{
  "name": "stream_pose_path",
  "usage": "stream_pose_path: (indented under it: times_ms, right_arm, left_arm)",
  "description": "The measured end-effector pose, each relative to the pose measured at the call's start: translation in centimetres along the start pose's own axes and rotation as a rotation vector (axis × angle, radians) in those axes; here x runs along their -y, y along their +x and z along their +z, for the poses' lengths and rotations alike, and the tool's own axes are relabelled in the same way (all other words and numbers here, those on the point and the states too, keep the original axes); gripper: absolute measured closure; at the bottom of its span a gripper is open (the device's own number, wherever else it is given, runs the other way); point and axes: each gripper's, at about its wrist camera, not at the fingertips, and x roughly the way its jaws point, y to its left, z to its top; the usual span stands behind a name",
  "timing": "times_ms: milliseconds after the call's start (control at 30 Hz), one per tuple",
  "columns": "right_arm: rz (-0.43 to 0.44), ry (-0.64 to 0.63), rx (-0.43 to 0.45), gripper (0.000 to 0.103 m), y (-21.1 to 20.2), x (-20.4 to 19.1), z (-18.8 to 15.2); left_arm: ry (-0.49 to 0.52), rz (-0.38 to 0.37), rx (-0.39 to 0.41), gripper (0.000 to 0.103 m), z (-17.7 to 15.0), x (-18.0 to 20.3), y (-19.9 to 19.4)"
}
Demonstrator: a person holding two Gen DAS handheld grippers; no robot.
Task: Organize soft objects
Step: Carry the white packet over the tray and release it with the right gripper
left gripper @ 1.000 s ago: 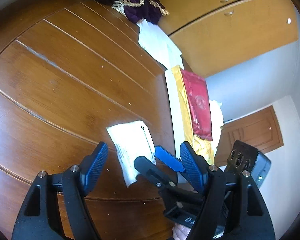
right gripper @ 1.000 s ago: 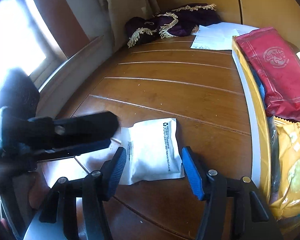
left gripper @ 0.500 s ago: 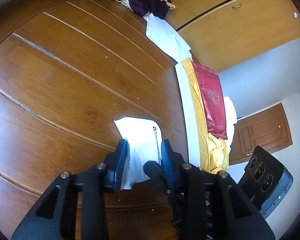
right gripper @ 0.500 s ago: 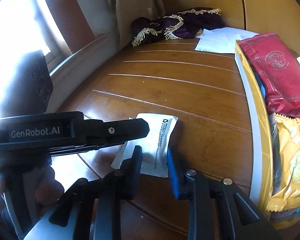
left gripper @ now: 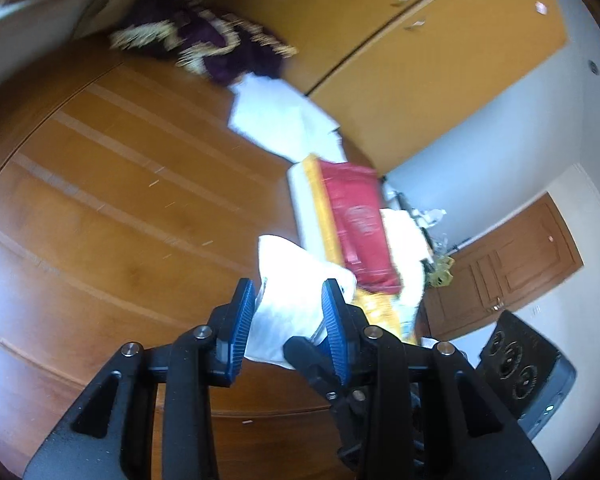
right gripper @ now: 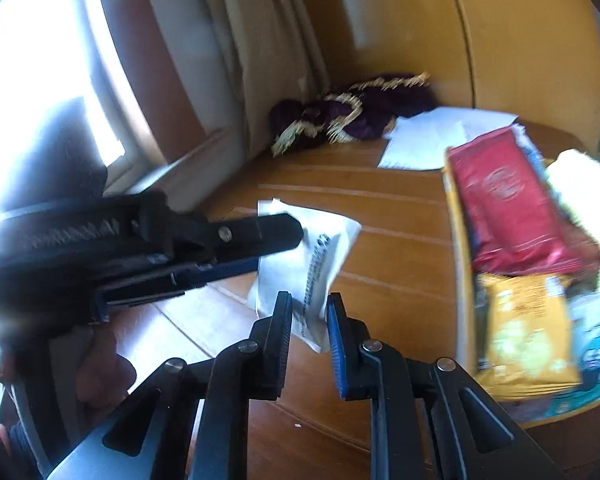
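1. Whereas half a second ago the white pouch (right gripper: 316, 264) lay flat on the wooden surface (left gripper: 112, 208), it now hangs in the air, clear of the wood and tilted up on edge.
2. Both tools have narrowed onto it: the left tool (left gripper: 288, 312) pinches one side of the pouch (left gripper: 292, 300), and the right tool (right gripper: 309, 316) pinches its lower corner, blue pads pressed against the film.
3. I judge that the pick-up is done and the carry is under way; the motion blur in both views fits a swing toward the yellow tray (right gripper: 460, 280) at the right.
4. That tray already holds a red packet (right gripper: 504, 208) and a yellow snack bag (right gripper: 528, 324), so the pouch likely joins them.
5. Seen from the right wrist, the pouch's long axis runs from the lower corner in the right tool up and away toward the purple fringed cloth (right gripper: 352, 116), leaning slightly left.
6. Its printed face turns toward the tray side.
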Motion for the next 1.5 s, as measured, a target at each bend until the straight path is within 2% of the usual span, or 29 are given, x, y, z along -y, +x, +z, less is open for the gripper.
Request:
stream_pose_path:
  times_ms: [167, 267, 367, 533, 667, 733, 833, 933, 967, 1000, 1033, 1067, 1267, 1433, 1500]
  right_arm:
    - [-0.062, 0.059, 0.072, 0.084, -2.5, 3.1, 0.4]
    - [-0.075, 0.121, 0.121, 0.084, -4.3, 5.5, 0.3]
    - [-0.114, 0.154, 0.144, 0.084, -5.5, 7.6, 0.1]
    - [-0.153, 0.22, 0.16, 0.084, -6.0, 11.1, -0.4]
    - [-0.168, 0.264, 0.136, 0.084, -4.9, 13.5, -0.9]
    - [-0.165, 0.283, 0.128, 0.081, -4.8, 14.2, -1.2]
    - [-0.17, 0.309, 0.128, 0.08, -4.7, 14.7, -1.5]
    - [-0.17, 0.324, 0.128, 0.074, -4.8, 14.8, -1.5]
    - [-0.169, 0.324, 0.132, 0.07, -4.9, 14.8, -1.5]
    - [-0.173, 0.324, 0.138, 0.061, -5.0, 14.8, -1.5]
    - [-0.184, 0.326, 0.147, 0.057, -5.2, 14.7, -1.5]
    - [-0.19, 0.326, 0.157, 0.053, -5.4, 14.5, -1.5]
    - [-0.19, 0.346, 0.185, 0.049, -6.6, 14.1, -1.5]
    - [-0.183, 0.337, 0.206, 0.043, -7.5, 12.9, -1.7]
    - [-0.174, 0.325, 0.206, 0.042, -7.7, 12.1, -1.7]
  left_arm:
    - [0.123, -0.04, -0.005, 0.071, 0.8, 5.5, 1.9]
    - [0.128, -0.116, -0.014, 0.071, 1.3, 7.9, 3.3]
    - [0.188, -0.131, -0.033, 0.071, 1.7, 10.6, 5.0]
    - [0.226, -0.135, -0.068, 0.071, 2.0, 12.4, 8.7]
    - [0.219, -0.118, -0.096, 0.071, 2.1, 12.4, 11.2]
    - [0.214, -0.109, -0.105, 0.071, 1.9, 12.3, 12.0]
    - [0.221, -0.108, -0.096, 0.071, 1.6, 12.2, 12.3]
    - [0.23, -0.119, -0.114, 0.069, 1.3, 12.5, 12.4]
    - [0.229, -0.129, -0.119, 0.06, 1.2, 12.6, 12.3]
    - [0.226, -0.14, -0.114, 0.053, 1.2, 12.6, 12.2]
    - [0.222, -0.149, -0.095, 0.037, 1.2, 12.6, 12.0]
    - [0.214, -0.156, -0.071, 0.032, 1.3, 12.5, 11.7]
    - [0.188, -0.171, -0.032, 0.032, 1.8, 11.8, 10.4]
    - [0.194, -0.137, 0.037, 0.032, 1.7, 11.2, 8.2]
    - [0.209, -0.1, 0.074, 0.032, 1.5, 10.8, 7.1]
